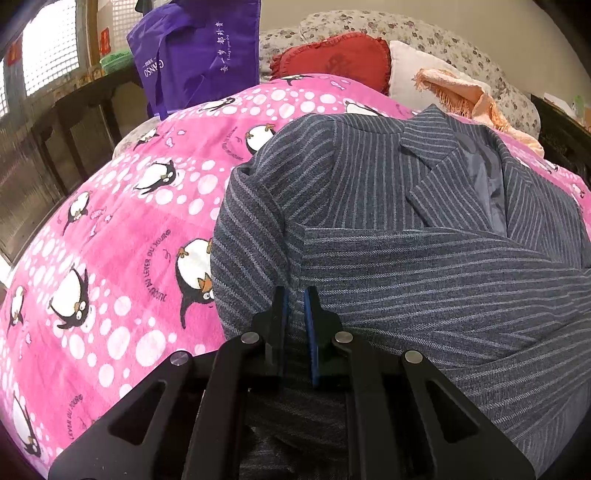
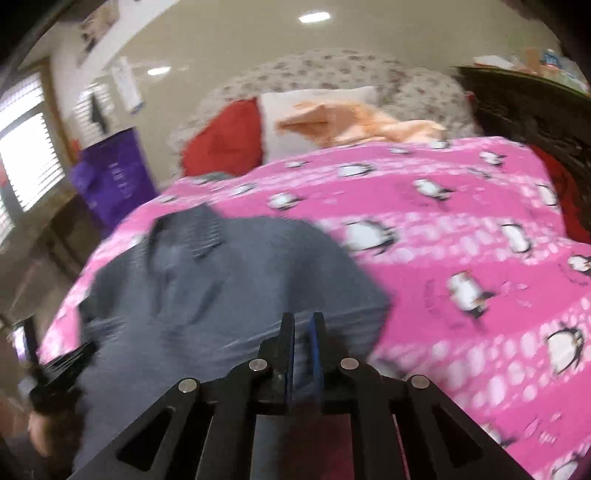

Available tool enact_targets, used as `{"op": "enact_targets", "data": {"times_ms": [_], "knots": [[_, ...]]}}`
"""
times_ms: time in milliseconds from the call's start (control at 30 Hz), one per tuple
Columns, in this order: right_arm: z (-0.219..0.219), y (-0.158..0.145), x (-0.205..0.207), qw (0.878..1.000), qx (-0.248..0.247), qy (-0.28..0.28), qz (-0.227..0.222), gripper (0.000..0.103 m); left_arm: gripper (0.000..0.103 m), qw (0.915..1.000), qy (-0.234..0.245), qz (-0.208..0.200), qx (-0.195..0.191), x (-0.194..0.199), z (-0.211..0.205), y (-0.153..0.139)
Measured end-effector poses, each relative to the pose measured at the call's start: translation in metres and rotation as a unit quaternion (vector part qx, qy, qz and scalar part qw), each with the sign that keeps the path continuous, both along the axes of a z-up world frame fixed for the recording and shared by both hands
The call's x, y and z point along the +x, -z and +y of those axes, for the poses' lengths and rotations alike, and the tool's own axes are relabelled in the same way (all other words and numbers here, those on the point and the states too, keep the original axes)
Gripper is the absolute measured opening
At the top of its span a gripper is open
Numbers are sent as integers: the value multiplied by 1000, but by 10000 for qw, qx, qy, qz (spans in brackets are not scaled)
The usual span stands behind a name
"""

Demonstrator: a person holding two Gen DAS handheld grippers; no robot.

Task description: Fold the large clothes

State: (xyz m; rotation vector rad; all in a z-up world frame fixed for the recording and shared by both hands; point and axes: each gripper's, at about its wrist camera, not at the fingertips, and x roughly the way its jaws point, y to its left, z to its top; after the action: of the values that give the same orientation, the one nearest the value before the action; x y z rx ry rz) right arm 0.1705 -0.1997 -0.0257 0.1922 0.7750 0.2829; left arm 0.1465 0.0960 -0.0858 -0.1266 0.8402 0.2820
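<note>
A grey pinstriped suit jacket (image 1: 388, 229) lies face up on a pink penguin-print bedspread (image 1: 122, 229), lapels toward the pillows, one sleeve folded across its front. My left gripper (image 1: 296, 295) is shut on the jacket's near hem fabric, close to the left side. In the blurred right wrist view the jacket (image 2: 221, 288) lies left of centre on the bedspread (image 2: 461, 229). My right gripper (image 2: 303, 321) is shut on the jacket's near right edge. The left gripper (image 2: 62, 373) shows dimly at the jacket's lower left.
A red heart cushion (image 1: 336, 59), a white pillow (image 1: 410, 74), a peach towel (image 1: 461, 96) and a floral quilt (image 1: 424, 33) lie at the bed's head. A purple bag (image 1: 195, 55) hangs at the left by a dark table (image 1: 74, 110). A dark carved headboard (image 2: 524, 110) stands right.
</note>
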Motion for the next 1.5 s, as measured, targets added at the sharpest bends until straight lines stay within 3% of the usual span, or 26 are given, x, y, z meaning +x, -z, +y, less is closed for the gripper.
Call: {"op": "enact_targets", "data": {"times_ms": [67, 133, 167, 233, 300, 433, 500, 600, 633, 767, 867, 933, 1000, 1100, 1200, 1267, 1333, 1433, 1500], "knots": [[21, 9, -9, 9994, -160, -293, 47, 9, 10, 10000, -9, 16, 37, 1, -1, 0], [37, 38, -2, 9946, -957, -226, 333, 10, 10, 10000, -4, 33, 77, 2, -2, 0], [35, 51, 2, 9931, -1029, -225, 523, 10, 10, 10000, 2, 34, 76, 2, -2, 1], [29, 53, 5, 9954, -798, -10, 536, 10, 10, 10000, 2, 35, 67, 2, -1, 1], [28, 36, -2, 9960, -754, 207, 438, 10, 10, 10000, 1, 29, 40, 2, -1, 1], [40, 2, -48, 9981, -568, -162, -157, 13, 10, 10000, 1, 22, 22, 2, -1, 1], [47, 12, -64, 9974, -601, -401, 8, 14, 10, 10000, 6, 16, -3, 2, -1, 1], [48, 59, -63, 9924, -1029, -373, 568, 14, 10, 10000, 39, 0, -53, 2, 0, 1], [40, 64, -65, 9950, -818, -337, 466, 14, 10, 9999, 45, -13, -94, 1, 1, 1], [44, 42, -70, 9961, -736, -21, 489, 17, 10, 9998, 50, -35, -202, 0, 5, 1], [56, 24, -79, 9976, -599, -266, 214, 17, 10, 10000, 48, 0, -66, 1, 1, 1], [73, 32, -78, 9963, -619, -549, 240, 22, 10, 10000, 53, 8, -37, 1, 0, 1], [78, 59, -64, 9920, -830, -527, 790, 22, 10, 10000, 72, 21, -17, 2, 0, 1], [68, 47, -64, 9939, -432, -243, 987, 22, 10, 9989, 386, 239, 152, 0, -4, -10], [63, 14, -89, 9948, -574, -480, 687, 24, 10, 9948, 943, 197, -319, -26, 11, -36], [52, -3, -120, 9935, -650, -759, 550, 27, 19, 9913, 1239, 304, -322, -48, 20, -44], [32, -6, -154, 9905, -639, -1032, 645, 34, 61, 9890, 1403, 424, -185, -76, 32, -44], [6, 3, -195, 9872, -592, -1204, 863, 34, 64, 9874, 1416, 711, 35, -125, 48, -31], [-6, 14, -220, 9843, -732, -1235, 1029, 34, 64, 9832, 1515, 975, -293, -162, 55, -18]]}}
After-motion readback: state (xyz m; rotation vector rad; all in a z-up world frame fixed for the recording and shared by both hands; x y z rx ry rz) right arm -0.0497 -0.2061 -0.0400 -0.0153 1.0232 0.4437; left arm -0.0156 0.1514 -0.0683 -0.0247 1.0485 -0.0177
